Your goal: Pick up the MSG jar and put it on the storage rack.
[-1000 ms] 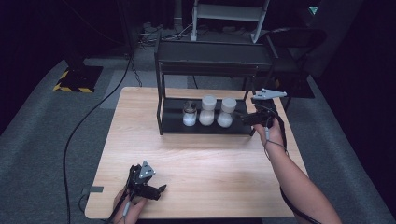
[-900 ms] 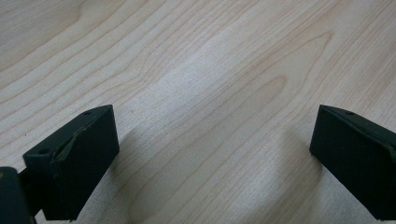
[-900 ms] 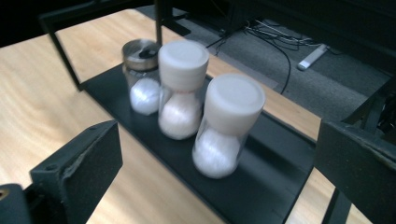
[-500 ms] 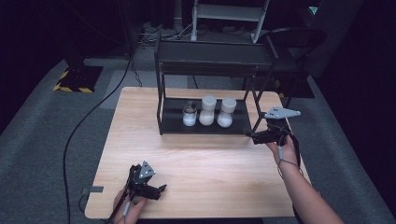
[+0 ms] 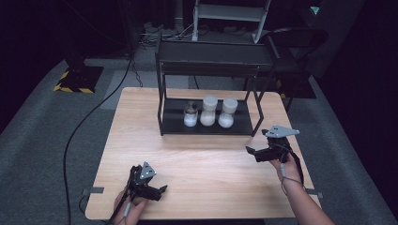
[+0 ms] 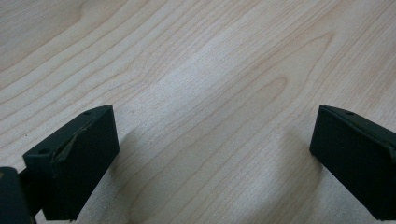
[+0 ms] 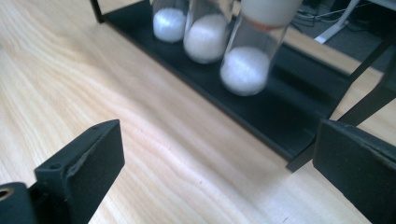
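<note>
Jars (image 5: 209,111) on rack shelf (image 5: 244,125) looked glassy, slippery, fragile; best gripped mid-body. Right gripper (image 5: 252,152) and left gripper (image 5: 162,190) both gaped, empty.

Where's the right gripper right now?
In the high view, the right gripper sits over the table's right side, just in front of the black rack's right front leg, jaws open and empty.
</note>
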A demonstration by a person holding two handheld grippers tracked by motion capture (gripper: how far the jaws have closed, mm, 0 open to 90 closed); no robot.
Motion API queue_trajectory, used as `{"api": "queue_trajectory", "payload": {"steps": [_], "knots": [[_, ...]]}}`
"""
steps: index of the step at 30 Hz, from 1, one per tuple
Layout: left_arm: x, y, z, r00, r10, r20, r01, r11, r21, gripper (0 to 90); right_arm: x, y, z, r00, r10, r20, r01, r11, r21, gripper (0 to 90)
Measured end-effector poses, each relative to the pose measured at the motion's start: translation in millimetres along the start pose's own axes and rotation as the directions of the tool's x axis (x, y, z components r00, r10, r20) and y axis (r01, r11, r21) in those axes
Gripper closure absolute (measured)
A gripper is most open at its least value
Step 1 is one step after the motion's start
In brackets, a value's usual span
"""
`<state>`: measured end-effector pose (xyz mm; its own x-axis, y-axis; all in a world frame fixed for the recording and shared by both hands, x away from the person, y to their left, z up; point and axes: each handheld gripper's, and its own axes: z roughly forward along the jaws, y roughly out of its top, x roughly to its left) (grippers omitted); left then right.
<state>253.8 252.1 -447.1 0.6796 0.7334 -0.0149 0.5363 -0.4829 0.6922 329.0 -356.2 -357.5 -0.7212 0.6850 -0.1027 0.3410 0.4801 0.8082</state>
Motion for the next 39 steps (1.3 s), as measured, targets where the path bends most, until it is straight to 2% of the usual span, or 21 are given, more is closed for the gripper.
{"api": "queue_trajectory", "payload": {"steps": [7, 13, 20, 39], "knots": [[0.0, 0.0, 0.0, 1.0000, 0.000, 0.000, 0.000, 1.0000, 0.000, 1.2, 1.5, -15.5, 8.2, 0.9998, 0.015, -0.010, -0.015, 1.000, 0.027, 2.2], [0.0, 0.0, 0.0, 1.0000, 0.000, 0.000, 0.000, 1.0000, 0.000, 1.2, 3.9, -23.0, 16.4, 0.9999, 0.012, -0.003, -0.012, 0.998, 0.069, 2.8], [0.3, 0.3, -0.1, 1.0000, 0.003, 0.000, -0.003, 1.0000, 0.002, 1.2, 4.5, -33.2, 24.8, 0.9996, 0.021, -0.017, -0.019, 0.994, 0.104, 3.8], [0.2, 0.3, -0.1, 1.0000, 0.004, 0.000, -0.004, 1.0000, 0.002, 1.2, 8.8, -47.8, 37.1, 0.9992, 0.029, -0.027, -0.024, 0.984, 0.179, 4.5]]}}
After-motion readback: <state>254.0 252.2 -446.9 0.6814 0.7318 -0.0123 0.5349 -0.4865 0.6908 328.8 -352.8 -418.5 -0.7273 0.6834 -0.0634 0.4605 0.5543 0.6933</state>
